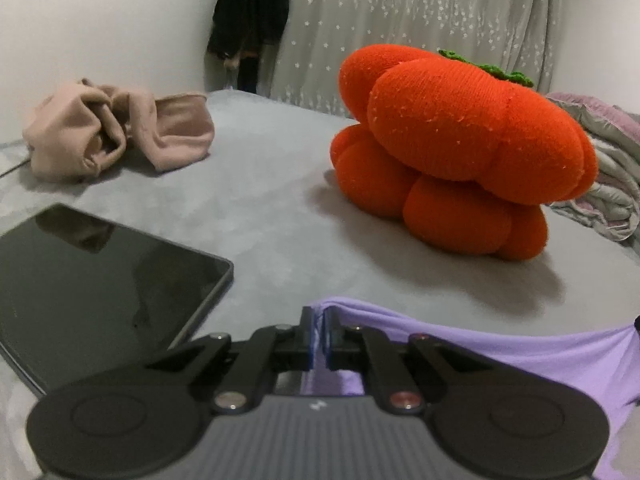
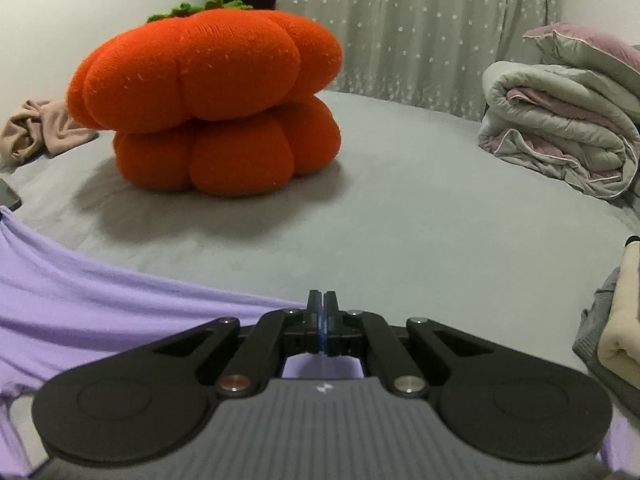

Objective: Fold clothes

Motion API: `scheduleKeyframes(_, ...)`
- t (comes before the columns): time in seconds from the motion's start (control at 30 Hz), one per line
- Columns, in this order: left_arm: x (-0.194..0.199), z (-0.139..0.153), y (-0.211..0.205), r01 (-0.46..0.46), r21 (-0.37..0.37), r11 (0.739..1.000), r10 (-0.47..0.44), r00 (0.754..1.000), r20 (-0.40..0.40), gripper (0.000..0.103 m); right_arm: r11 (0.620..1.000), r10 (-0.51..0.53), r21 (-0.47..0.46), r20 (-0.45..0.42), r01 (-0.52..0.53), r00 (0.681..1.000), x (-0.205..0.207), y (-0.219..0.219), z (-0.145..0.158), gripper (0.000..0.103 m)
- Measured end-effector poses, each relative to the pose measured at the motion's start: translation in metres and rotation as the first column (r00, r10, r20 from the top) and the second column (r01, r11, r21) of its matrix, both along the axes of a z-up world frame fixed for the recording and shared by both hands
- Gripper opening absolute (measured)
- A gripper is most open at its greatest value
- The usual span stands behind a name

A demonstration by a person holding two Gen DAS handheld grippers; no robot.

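A lilac garment point(image 1: 500, 356) is stretched between both grippers above the grey bed point(image 1: 260, 208). My left gripper point(image 1: 319, 334) is shut on its upper edge, with cloth pinched between the fingertips. My right gripper point(image 2: 322, 320) is shut on the other end of the same lilac garment point(image 2: 80, 300), which hangs off to the left and below it. A crumpled beige garment point(image 1: 116, 136) lies at the bed's far left; it also shows in the right wrist view point(image 2: 36, 128).
An orange pumpkin-shaped cushion point(image 1: 452, 148) point(image 2: 212, 104) stands mid-bed. A dark tablet point(image 1: 88, 288) lies at the left. A folded quilt point(image 2: 568, 128) sits at the far right. Folded cream and grey clothes point(image 2: 616, 332) lie at the right edge. A grey curtain point(image 2: 400, 20) hangs behind.
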State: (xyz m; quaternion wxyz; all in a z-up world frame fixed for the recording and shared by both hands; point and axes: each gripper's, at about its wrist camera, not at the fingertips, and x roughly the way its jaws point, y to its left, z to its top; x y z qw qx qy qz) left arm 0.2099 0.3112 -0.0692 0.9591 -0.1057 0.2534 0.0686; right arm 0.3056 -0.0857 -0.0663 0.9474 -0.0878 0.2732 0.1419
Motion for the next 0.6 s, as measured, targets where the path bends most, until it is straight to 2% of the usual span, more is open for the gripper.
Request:
scheduleKeyframes(0.27, 0.017, -0.013, -0.011, -0.003, 0.108, 0.994, 0.012, 0.997, -0.081, 0.007, 0.999, -0.032, -0.028, -0.052, 0.031, 0.998, 0.027, 0.004, -0.026, 0.0)
scheduleKeyframes(0.37, 0.018, -0.012, -0.016, 0.004, 0.14, 0.99, 0.011, 0.994, -0.106, 0.017, 0.998, -0.034, -0.048, -0.061, 0.032, 0.998, 0.028, 0.006, -0.032, 0.001)
scheduleKeyframes(0.47, 0.014, -0.006, -0.02, -0.003, 0.137, 0.991, 0.018, 0.994, -0.109, 0.031, 0.998, -0.048, -0.042, -0.071, 0.046, 0.996, 0.025, 0.007, -0.025, 0.005)
scheduleKeyframes(0.5, 0.013, -0.004, -0.021, -0.006, 0.136, 0.991, 0.021, 0.994, -0.11, 0.038, 0.998, -0.053, -0.036, -0.077, 0.05, 0.996, 0.024, 0.007, -0.022, 0.01)
scheduleKeyframes(0.57, 0.009, 0.0, -0.026, -0.005, 0.133, 0.991, 0.019, 0.994, -0.106, 0.044, 0.998, -0.055, -0.018, -0.09, 0.054, 0.994, 0.018, 0.003, -0.017, 0.012)
scheduleKeyframes(0.6, 0.006, 0.003, -0.029, -0.003, 0.131, 0.991, 0.017, 0.994, -0.106, 0.05, 0.998, -0.056, -0.007, -0.096, 0.056, 0.994, 0.014, 0.001, -0.014, 0.012)
